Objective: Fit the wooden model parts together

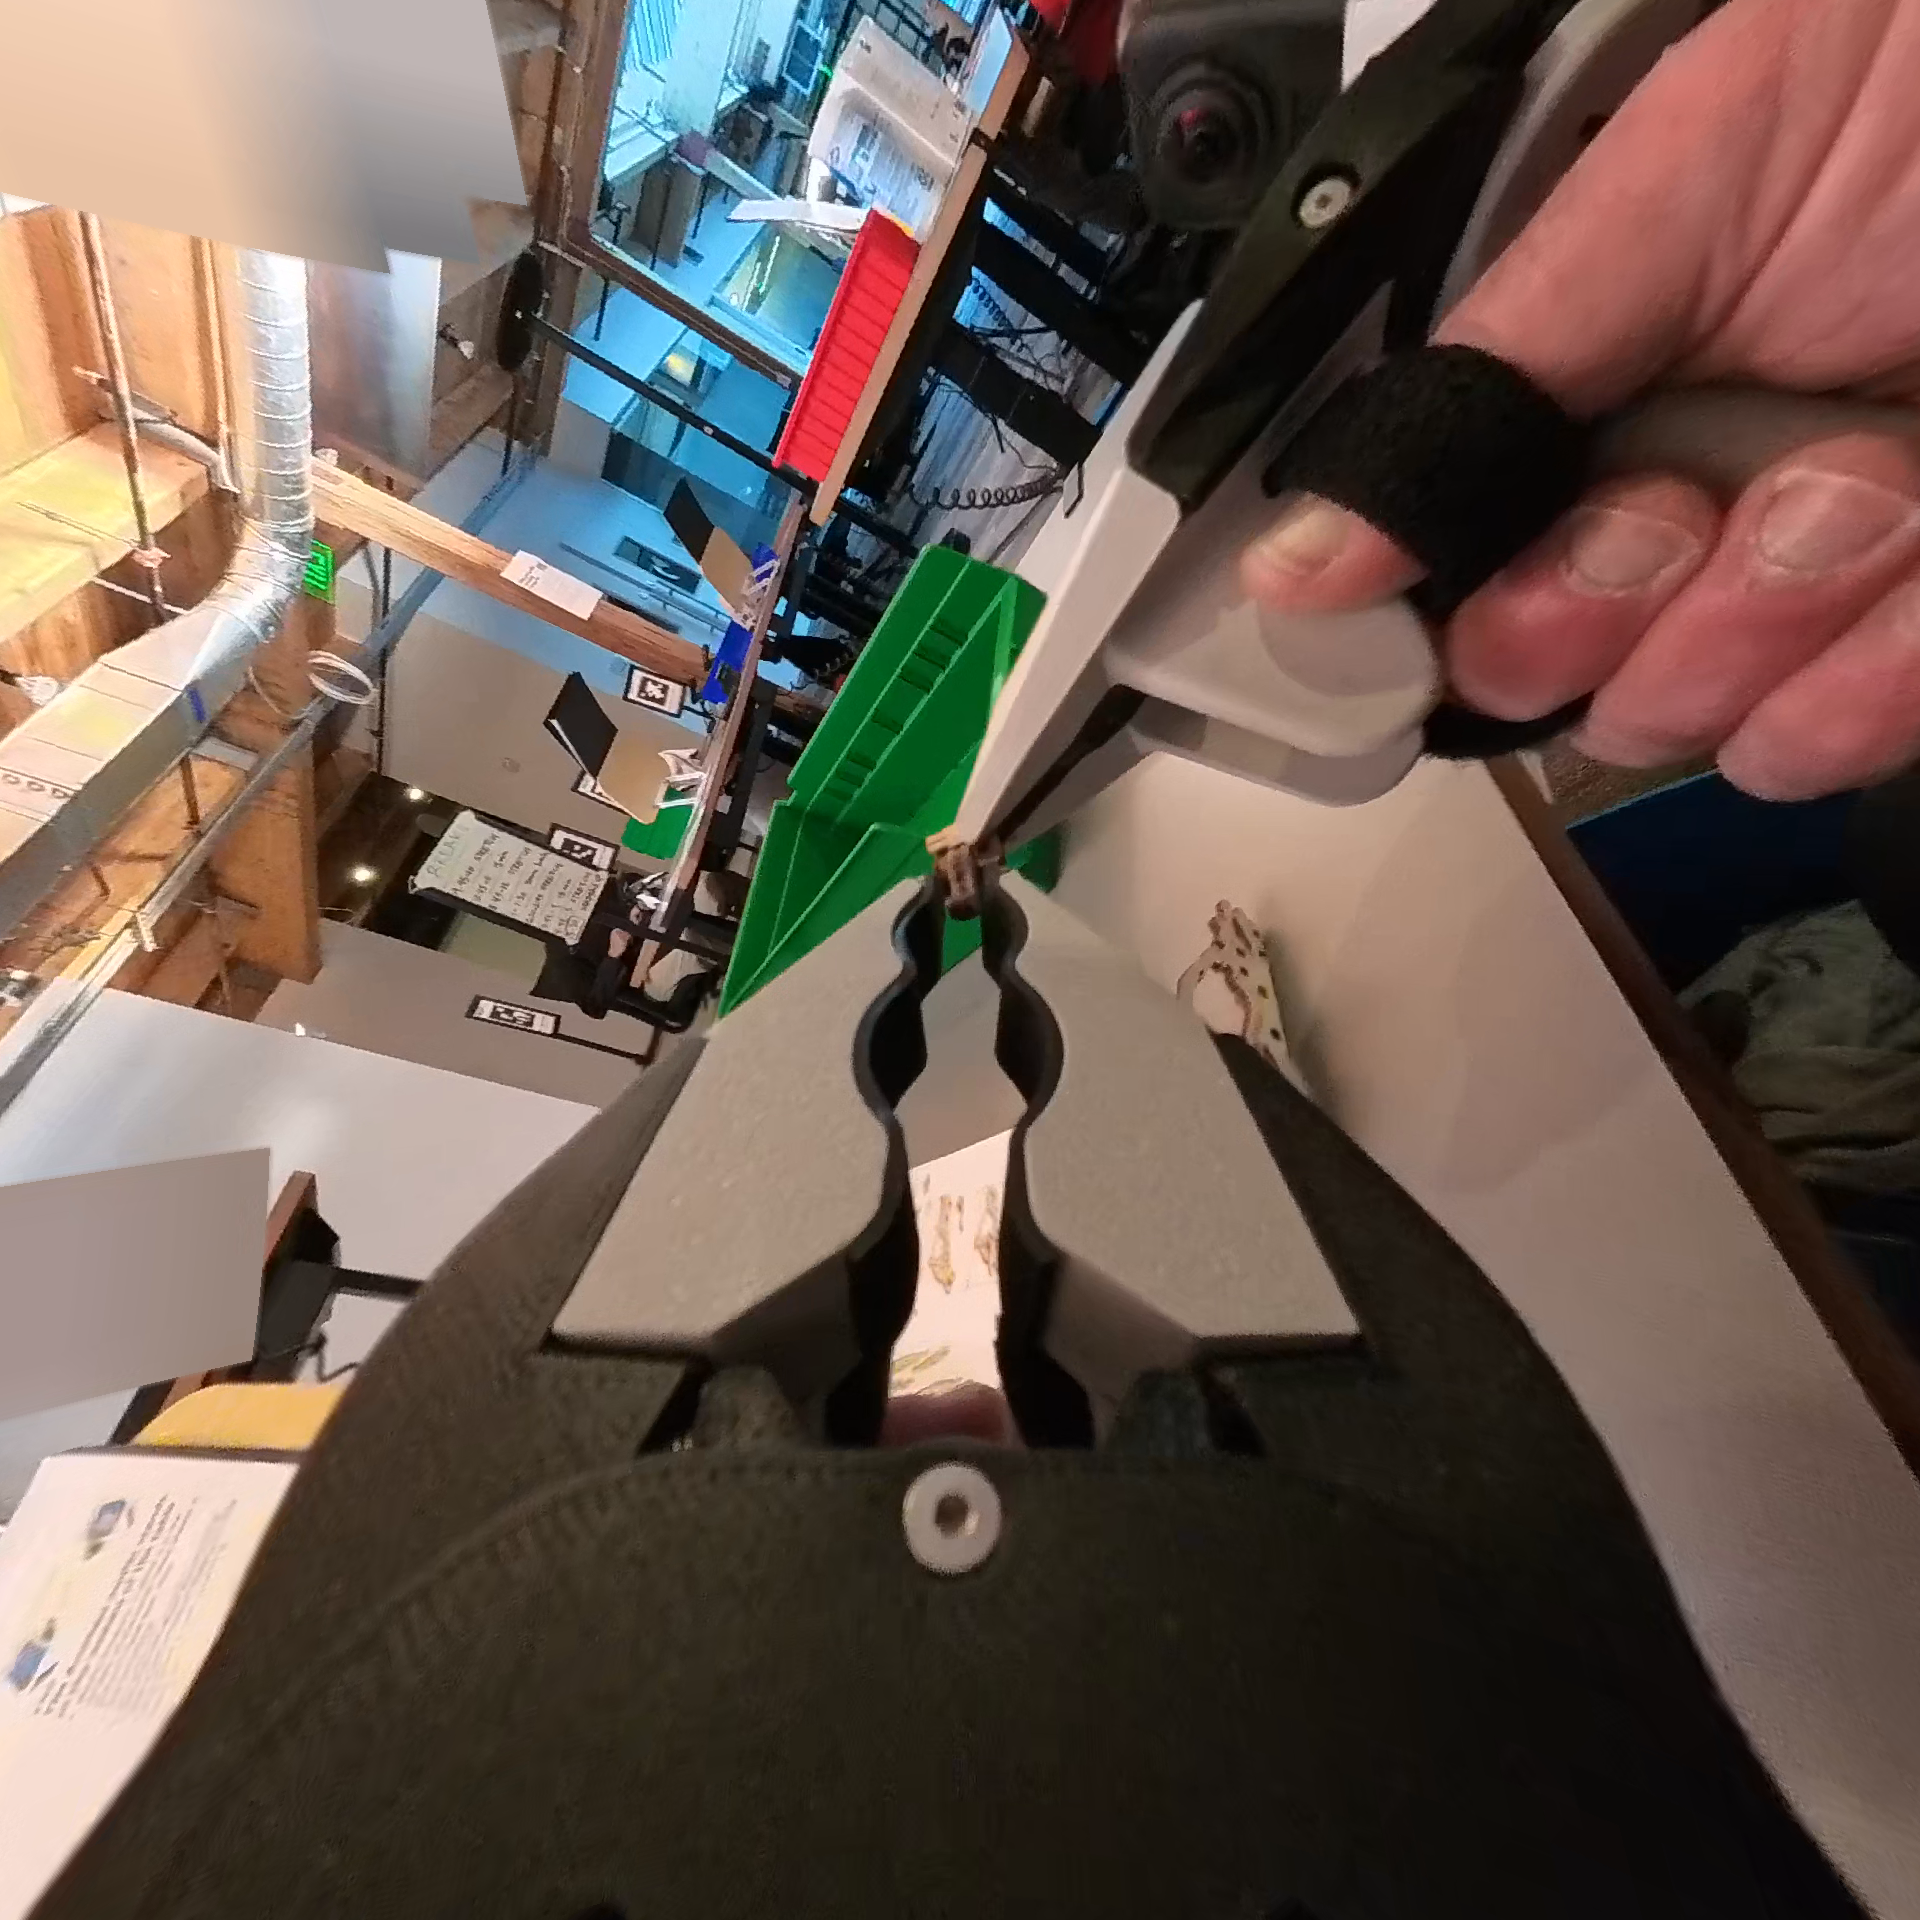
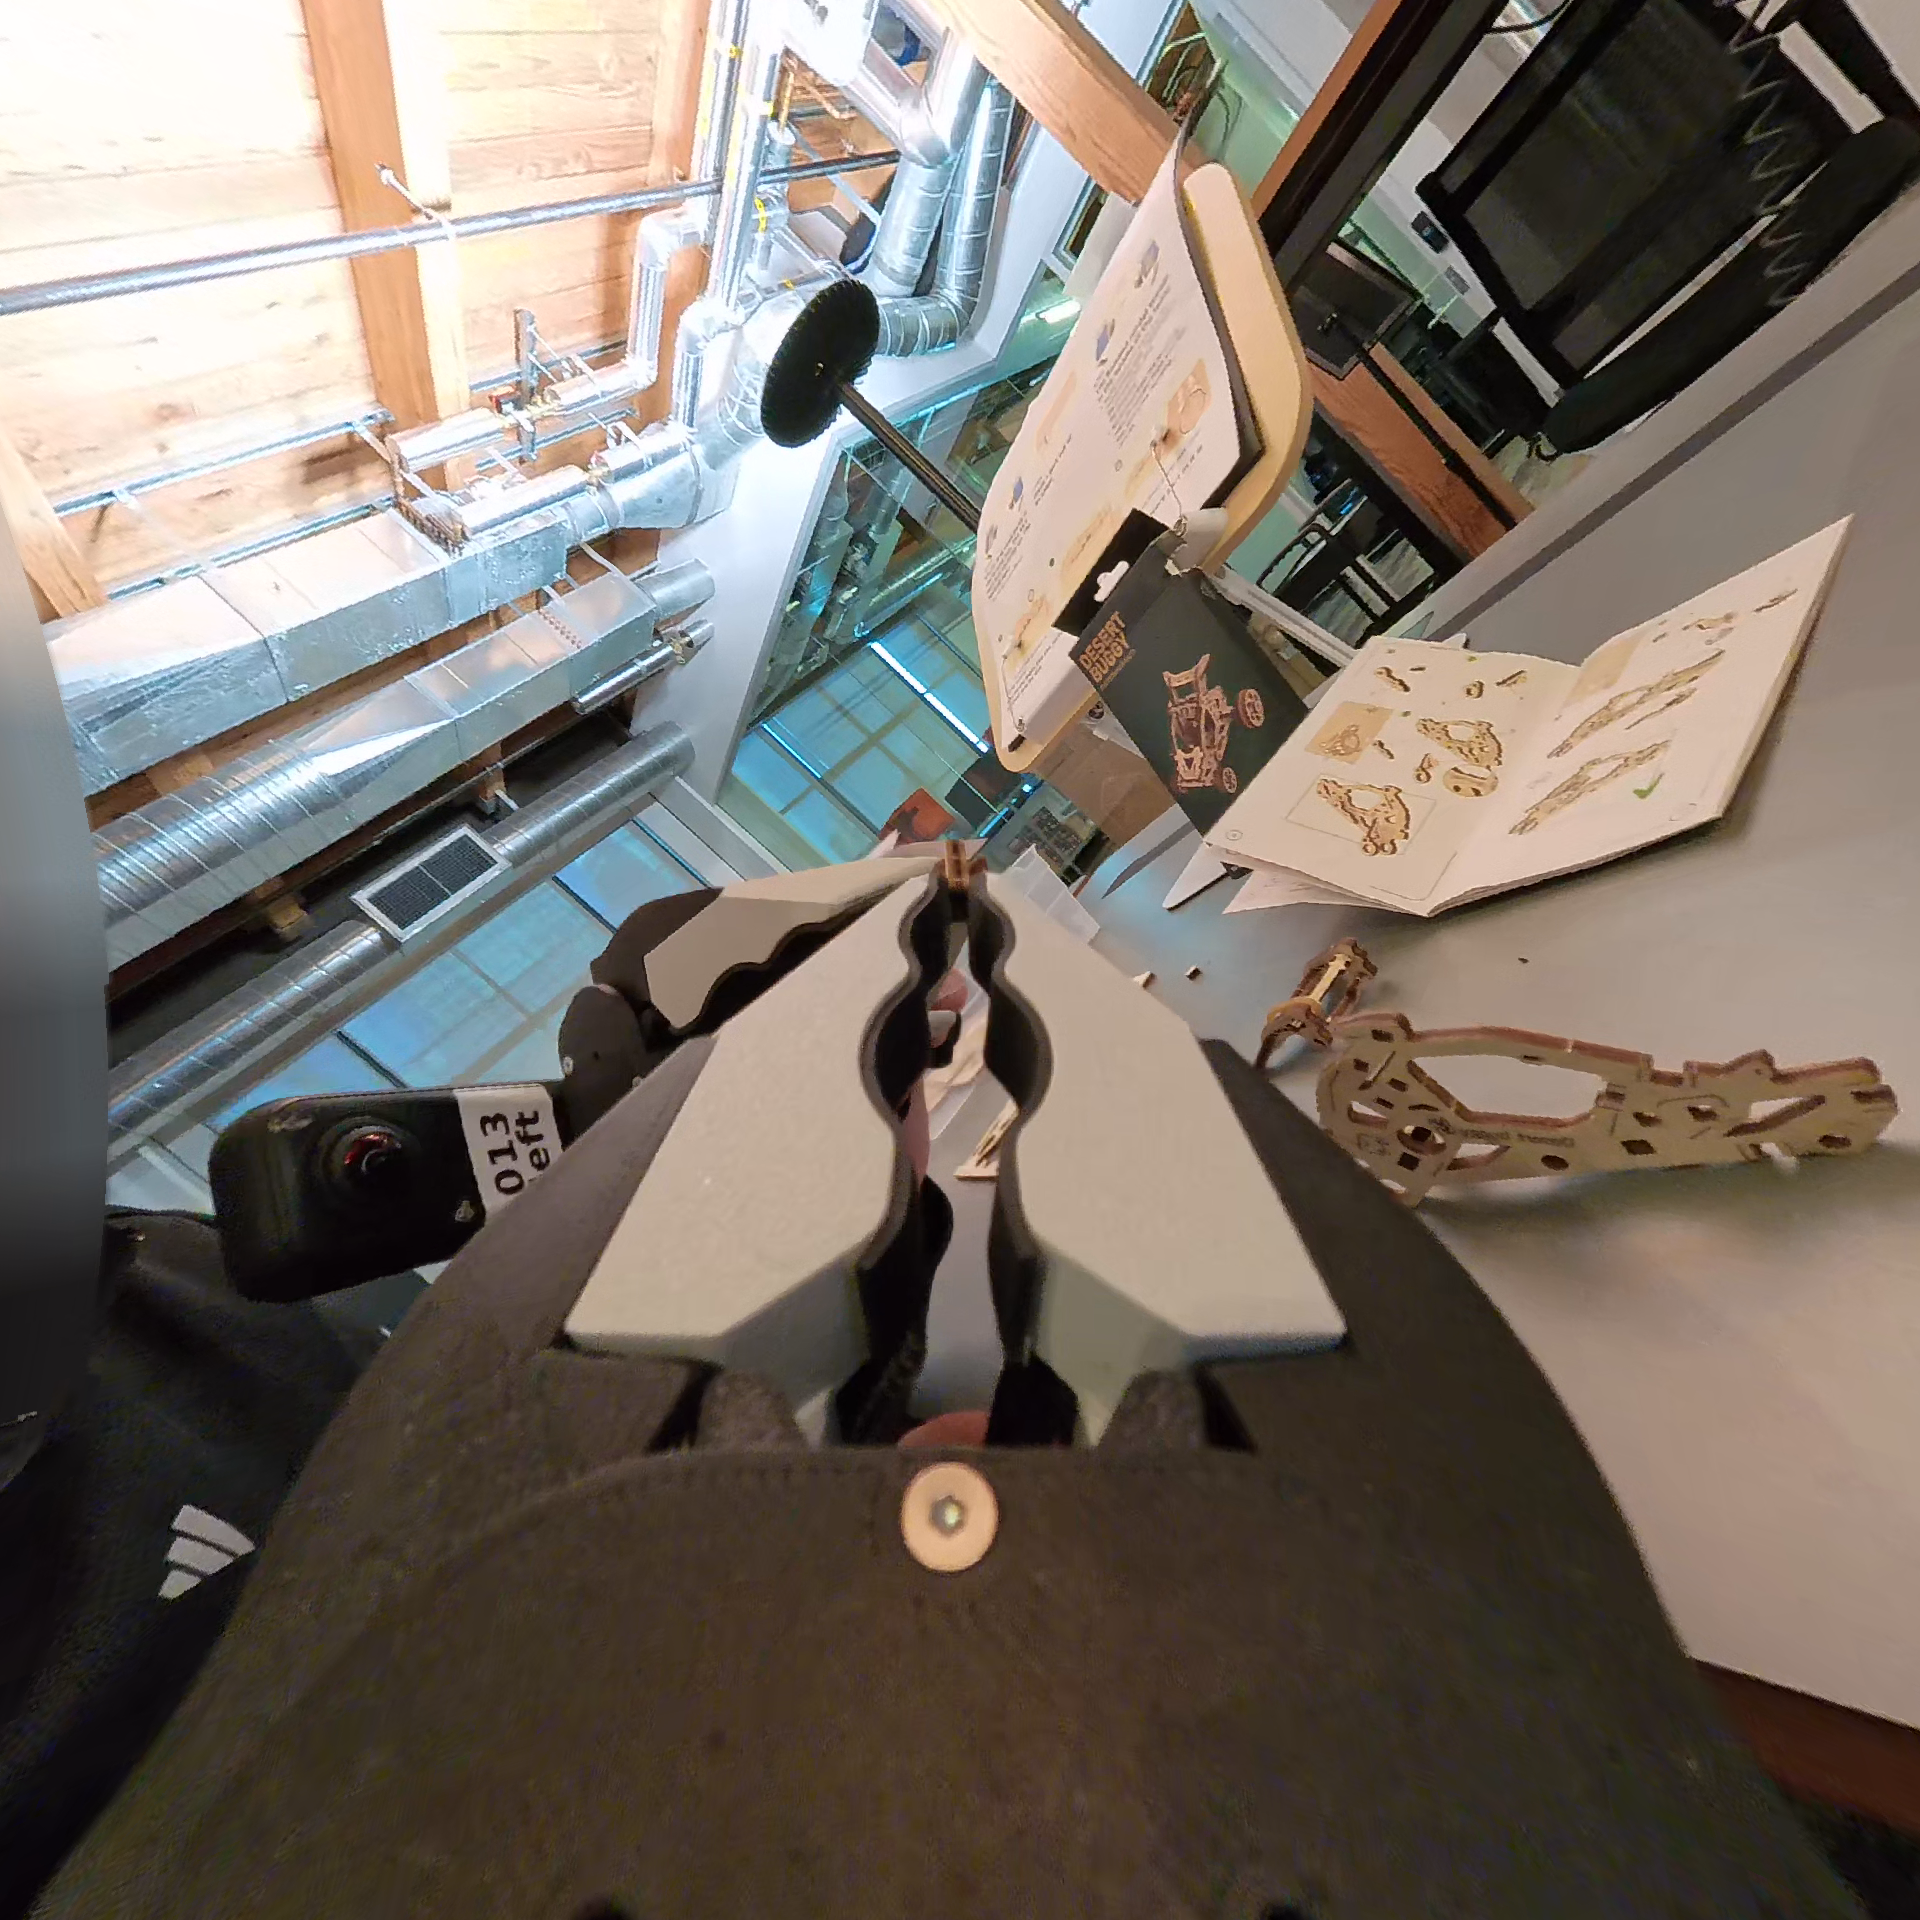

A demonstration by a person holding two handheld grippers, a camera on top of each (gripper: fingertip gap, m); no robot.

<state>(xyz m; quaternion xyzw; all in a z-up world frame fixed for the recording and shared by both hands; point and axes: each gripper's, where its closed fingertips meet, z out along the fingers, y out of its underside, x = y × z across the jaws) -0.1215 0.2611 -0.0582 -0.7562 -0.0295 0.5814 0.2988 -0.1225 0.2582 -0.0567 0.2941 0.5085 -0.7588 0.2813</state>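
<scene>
Right wrist view, tilted hard: grey tabletop [image 2: 1662,1351] fills the right half, ceiling ducts the upper left. Open instruction booklet [image 2: 1538,748] at right of centre. Below it, at the right edge, the flat wooden chassis plate [image 2: 1600,1122] lies on the table, with a small curved wooden sub-assembly [image 2: 1325,987] touching its near end; neither is in hand. Green bin [image 1: 894,748] stands mid-frame in the left wrist view, behind the work. Both tools meet in the air above the table. Left gripper [image 1: 961,883] is nearly closed, its fingertips [image 1: 925,904] pinching a small pale wooden piece [image 1: 954,868] at frame centre. Right gripper [image 2: 961,883] is narrowed right down on the tiny slotted wooden part [image 2: 961,864] at its tips; in the left view it comes in from the upper right and its tips touch that same small cluster. Whether this is one part or two already mated I cannot tell; too small. Judgement: the step is seating a tab in a slot between the two pinches. To do it well, keep both grips firm at the very tips, line up the piece edges before pushing, press straight along the slot, no twisting, since thin ply could snap or flick out.
</scene>
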